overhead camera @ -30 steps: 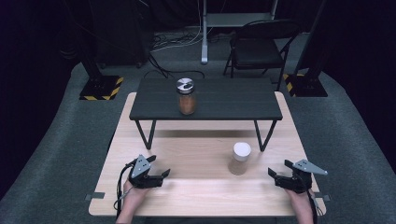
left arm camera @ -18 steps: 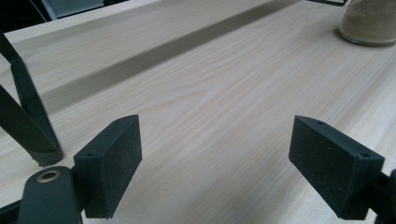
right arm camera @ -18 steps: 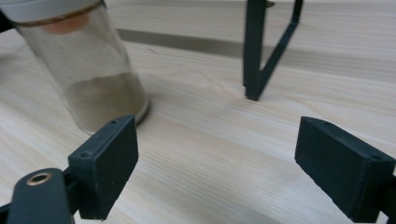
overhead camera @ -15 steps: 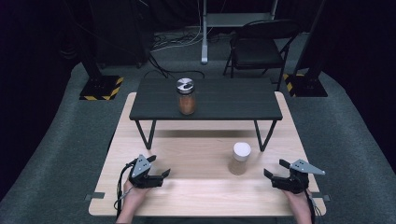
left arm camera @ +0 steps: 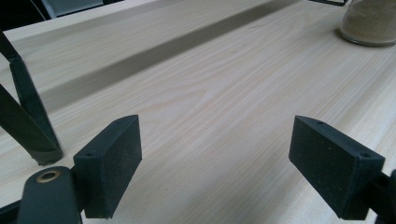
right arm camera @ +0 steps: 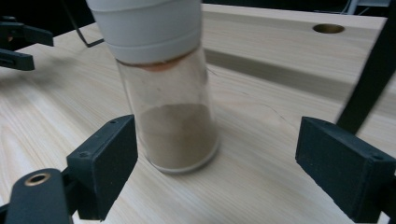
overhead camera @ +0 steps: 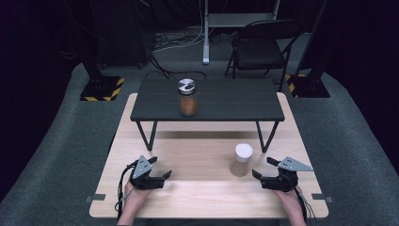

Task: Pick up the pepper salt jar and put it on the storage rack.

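Left gripper (overhead camera: 160,178) and right gripper (overhead camera: 263,170), hand-held, jaws apart, apparently empty, pointing toward each other.

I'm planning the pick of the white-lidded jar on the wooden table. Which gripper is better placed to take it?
The right gripper. It sits close beside the white-lidded jar, its open jaws facing the jar in its own view. The left gripper, also open, lies far across the table.
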A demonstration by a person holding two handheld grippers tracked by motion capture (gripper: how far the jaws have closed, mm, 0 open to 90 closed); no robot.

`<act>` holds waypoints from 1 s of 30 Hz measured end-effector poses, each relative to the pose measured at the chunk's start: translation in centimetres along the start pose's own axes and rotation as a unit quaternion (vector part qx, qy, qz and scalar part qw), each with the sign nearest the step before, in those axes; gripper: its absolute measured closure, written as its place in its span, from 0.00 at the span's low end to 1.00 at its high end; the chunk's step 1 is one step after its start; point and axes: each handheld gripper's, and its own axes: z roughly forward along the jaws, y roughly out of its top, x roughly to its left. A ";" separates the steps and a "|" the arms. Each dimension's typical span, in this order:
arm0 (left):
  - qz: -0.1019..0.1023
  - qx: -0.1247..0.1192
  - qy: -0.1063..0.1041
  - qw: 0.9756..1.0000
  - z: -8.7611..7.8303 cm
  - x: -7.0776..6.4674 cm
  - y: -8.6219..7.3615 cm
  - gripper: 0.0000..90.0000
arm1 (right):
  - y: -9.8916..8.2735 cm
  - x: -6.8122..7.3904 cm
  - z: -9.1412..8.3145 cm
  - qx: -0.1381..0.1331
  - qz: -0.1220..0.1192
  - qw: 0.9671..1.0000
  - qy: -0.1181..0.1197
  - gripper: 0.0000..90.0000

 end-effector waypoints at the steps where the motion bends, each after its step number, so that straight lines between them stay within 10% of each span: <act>1: 0.001 0.000 0.000 1.000 0.0 0.0 0.0 0.18 | 0.1 0.0 0.2 -0.001 -0.001 1.000 0.003 0.13; 21: -0.003 0.001 -0.004 1.000 0.0 0.1 0.0 0.18 | 2.1 1.0 4.5 0.009 -0.022 0.999 0.036 0.17; 30: -0.004 0.001 -0.005 1.000 0.0 0.2 0.0 0.18 | 2.5 1.4 5.7 0.012 -0.036 0.999 0.029 0.33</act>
